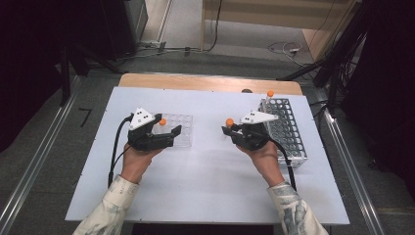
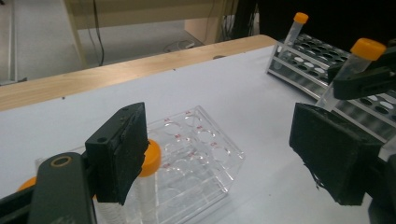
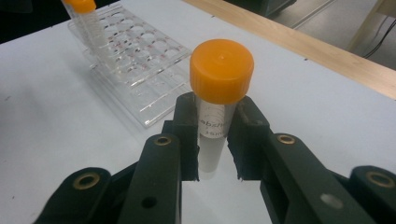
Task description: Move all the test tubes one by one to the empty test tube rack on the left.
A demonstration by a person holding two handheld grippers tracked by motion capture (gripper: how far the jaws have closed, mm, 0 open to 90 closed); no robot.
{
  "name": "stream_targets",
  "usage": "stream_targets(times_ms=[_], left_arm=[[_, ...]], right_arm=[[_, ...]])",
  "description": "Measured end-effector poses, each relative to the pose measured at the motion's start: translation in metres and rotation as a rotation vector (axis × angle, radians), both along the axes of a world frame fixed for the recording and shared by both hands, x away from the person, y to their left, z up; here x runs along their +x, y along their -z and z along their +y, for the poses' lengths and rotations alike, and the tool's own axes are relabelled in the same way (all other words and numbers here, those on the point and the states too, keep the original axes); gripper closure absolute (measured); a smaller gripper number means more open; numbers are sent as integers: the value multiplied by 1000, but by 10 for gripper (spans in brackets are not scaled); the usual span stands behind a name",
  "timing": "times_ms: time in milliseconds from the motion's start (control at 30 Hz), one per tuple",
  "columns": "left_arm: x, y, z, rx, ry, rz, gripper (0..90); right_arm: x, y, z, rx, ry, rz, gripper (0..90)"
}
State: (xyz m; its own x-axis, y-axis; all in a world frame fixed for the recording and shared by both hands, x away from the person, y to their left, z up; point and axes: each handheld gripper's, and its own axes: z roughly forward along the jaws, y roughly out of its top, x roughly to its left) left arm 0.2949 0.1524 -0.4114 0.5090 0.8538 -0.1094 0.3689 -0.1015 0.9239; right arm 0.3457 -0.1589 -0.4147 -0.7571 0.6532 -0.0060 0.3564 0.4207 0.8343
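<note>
1. Tubes are the work in hand: three small plastic ones with orange caps can be counted. One is clamped in the right tool (image 1: 229, 129), one stands in the clear rack, and one stands in the far corner of the metal rack.

2. Surface (image 1: 205, 186): one, white, with a bare wooden strip along its far edge. It carries both racks, well apart.

3. Metal rack (image 1: 288, 139): one, at the right, a grid of many holes. Its tube (image 1: 269, 94) leans slightly at the far end.

4. Clear rack (image 1: 183, 131): one, at the left, thin see-through plastic. It looks light and would likely slide if bumped.

5. Left tool (image 1: 171, 134): its jaws stand wide apart over the clear rack and clamp nothing. In the left gripper view the rack's tube (image 2: 150, 158) sits just beside one pad; I can't tell whether it touches.

6. Right tool: its jaws are closed on the held tube (image 3: 219, 93), between the two racks and above the surface. The pads pinch the wall just under the cap.

7. Handling, as a judgement: the tube is light, stiff and smooth, so it may slip or tilt in the pads. A hold just below the cap looks best, leaving the bottom free to enter a hole.
</note>
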Motion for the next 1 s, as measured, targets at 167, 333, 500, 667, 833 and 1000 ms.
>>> stream_targets(times_ms=[167,333,500,667,833,1000], left_arm=[[-4,0,-12,-20,57,10,198],[-11,0,-30,-25,123,8,204],[-15,4,-43,-14,151,14,218],[-18,7,-52,-4,185,14,277],[-18,9,-55,-2,225,20,357],[-18,11,-56,0,248,28,444]], right_arm=[[-4,10,12,-18,-34,22,719],[-11,16,28,-32,-80,33,719],[-20,18,43,-41,-132,32,719],[-28,21,54,-49,-166,39,718],[-31,25,62,-47,-195,56,718],[-33,25,65,-35,-213,63,718]])
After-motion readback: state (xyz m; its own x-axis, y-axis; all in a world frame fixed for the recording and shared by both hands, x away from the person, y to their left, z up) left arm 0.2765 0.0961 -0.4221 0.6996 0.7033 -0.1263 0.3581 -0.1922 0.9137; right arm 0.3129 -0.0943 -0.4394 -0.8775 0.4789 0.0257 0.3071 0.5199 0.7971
